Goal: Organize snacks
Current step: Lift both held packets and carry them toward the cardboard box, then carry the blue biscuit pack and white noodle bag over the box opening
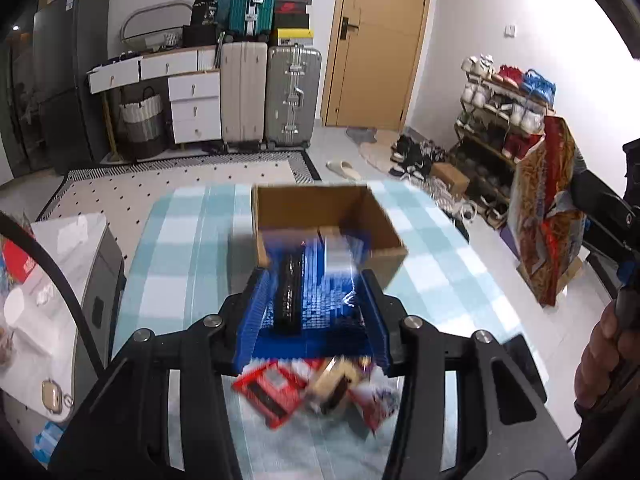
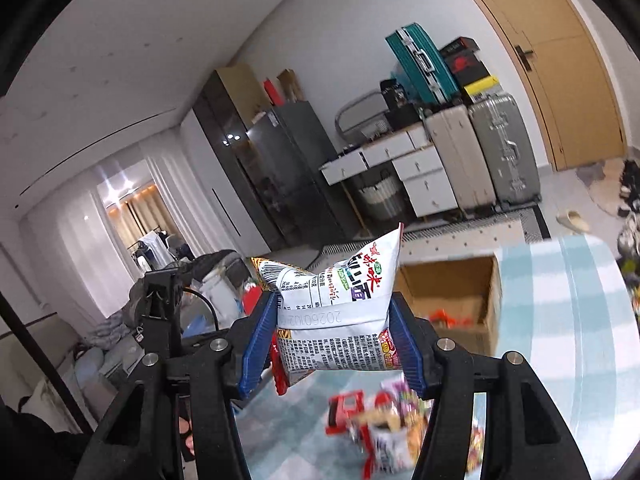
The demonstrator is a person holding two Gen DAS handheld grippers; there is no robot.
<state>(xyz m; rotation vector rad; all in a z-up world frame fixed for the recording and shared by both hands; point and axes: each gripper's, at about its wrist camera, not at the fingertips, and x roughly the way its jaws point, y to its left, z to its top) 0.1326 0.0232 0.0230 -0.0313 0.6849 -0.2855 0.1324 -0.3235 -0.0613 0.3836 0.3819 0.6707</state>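
Note:
My left gripper (image 1: pixel 314 280) is shut on a blue snack packet (image 1: pixel 320 300) with a black stripe, held above the table just in front of an open cardboard box (image 1: pixel 280 204). Loose snack packets (image 1: pixel 312 392) lie on the checked cloth below it. My right gripper (image 2: pixel 334 320) is shut on a white puffed snack bag (image 2: pixel 340 320) with printed text, held up in the air; in the left wrist view that bag (image 1: pixel 544 216) shows at the right with its red and orange face. The box (image 2: pixel 448 284) and a pile of packets (image 2: pixel 388 420) also show in the right wrist view.
The table has a blue-and-white checked cloth (image 1: pixel 180 248). A white side table (image 1: pixel 48 280) with small items stands at the left. Suitcases (image 1: pixel 272 96), white drawers (image 1: pixel 192 96), a wooden door (image 1: pixel 380 40) and a shoe rack (image 1: pixel 500 120) stand behind.

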